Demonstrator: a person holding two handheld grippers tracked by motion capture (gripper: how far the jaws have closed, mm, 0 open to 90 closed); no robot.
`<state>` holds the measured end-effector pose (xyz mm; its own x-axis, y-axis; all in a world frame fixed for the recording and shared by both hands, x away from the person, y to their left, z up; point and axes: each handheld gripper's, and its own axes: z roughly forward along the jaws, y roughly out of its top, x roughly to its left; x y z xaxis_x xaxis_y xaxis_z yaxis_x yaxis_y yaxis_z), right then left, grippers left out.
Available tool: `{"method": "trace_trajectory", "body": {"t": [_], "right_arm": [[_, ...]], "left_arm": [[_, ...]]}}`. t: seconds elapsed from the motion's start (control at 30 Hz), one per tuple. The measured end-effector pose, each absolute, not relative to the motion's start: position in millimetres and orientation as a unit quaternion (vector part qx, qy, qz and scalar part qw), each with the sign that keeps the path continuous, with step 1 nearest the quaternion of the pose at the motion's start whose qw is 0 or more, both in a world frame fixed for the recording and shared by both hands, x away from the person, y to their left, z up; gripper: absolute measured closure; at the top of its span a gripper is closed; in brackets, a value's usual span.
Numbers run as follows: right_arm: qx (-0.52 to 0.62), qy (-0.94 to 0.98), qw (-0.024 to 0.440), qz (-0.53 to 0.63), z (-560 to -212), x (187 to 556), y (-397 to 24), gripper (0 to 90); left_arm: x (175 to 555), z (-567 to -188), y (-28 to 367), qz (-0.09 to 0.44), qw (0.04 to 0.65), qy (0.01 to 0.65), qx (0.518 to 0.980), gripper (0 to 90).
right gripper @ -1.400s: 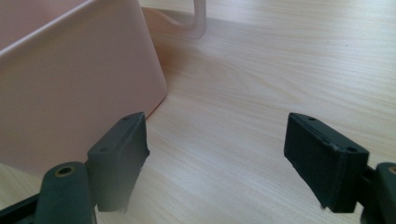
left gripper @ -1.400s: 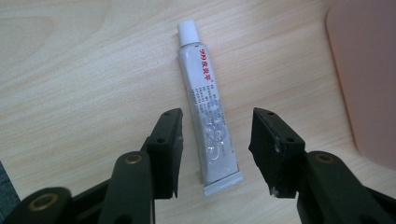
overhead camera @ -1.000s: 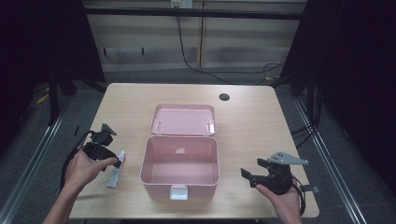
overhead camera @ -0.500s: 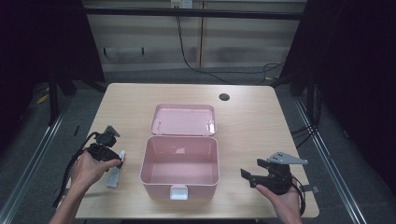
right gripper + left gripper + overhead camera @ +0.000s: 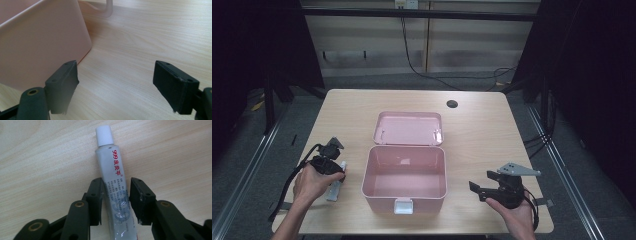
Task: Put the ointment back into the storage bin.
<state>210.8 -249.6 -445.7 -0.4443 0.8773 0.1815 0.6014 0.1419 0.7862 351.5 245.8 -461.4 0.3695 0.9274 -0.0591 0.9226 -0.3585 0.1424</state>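
Left gripper rising from the bottom of the frame, jaws set either side of a white tube lying on the wooden table, apparently touching its left side, cap toward upper centre, red print along the tube.

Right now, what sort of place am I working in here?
Probably a lab or recording workspace, not a home: a bare wooden table with a cable hole, dark curtains at both sides, and cables trailing down the back wall. An open pink box sits mid-table.
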Motion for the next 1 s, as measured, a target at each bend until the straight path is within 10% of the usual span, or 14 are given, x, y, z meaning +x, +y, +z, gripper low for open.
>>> {"method": "trace_trajectory", "body": {"t": [1.0], "right_arm": [[0.502, 0.739, 0.157, 0.420, -446.4, 211.6, -249.2, 19.3]], "left_arm": [[346.8, -461.0, 246.6, 0.036, 0.084, 0.533, 0.842, 71.7]]}}
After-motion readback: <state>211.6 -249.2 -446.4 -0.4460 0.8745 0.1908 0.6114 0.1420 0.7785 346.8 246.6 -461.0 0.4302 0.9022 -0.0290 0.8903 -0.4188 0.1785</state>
